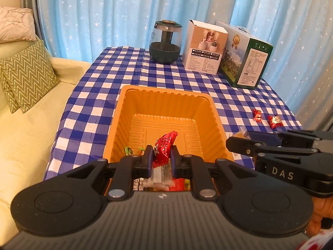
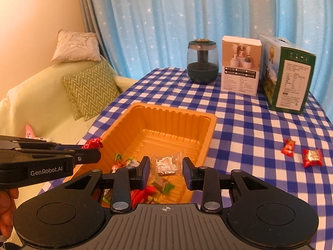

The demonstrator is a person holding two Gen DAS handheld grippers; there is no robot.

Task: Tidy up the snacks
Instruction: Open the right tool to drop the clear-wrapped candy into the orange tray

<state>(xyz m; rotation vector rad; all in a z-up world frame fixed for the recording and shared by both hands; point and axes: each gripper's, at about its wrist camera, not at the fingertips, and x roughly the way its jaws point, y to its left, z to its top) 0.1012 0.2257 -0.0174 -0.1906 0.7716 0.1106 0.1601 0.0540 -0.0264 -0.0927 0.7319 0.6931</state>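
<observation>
Snacks are piling up in the orange tray (image 1: 124,112). The left gripper (image 1: 162,156) is pinching a light, crinkly red packet (image 1: 164,145) at its middle. The right gripper (image 2: 166,166) is hanging wide apart around a clear wrapped snack (image 2: 166,163); gripping is uncertain.

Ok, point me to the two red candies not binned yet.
Both red candies lie on the checked tablecloth, right of the orange tray, side by side.
</observation>
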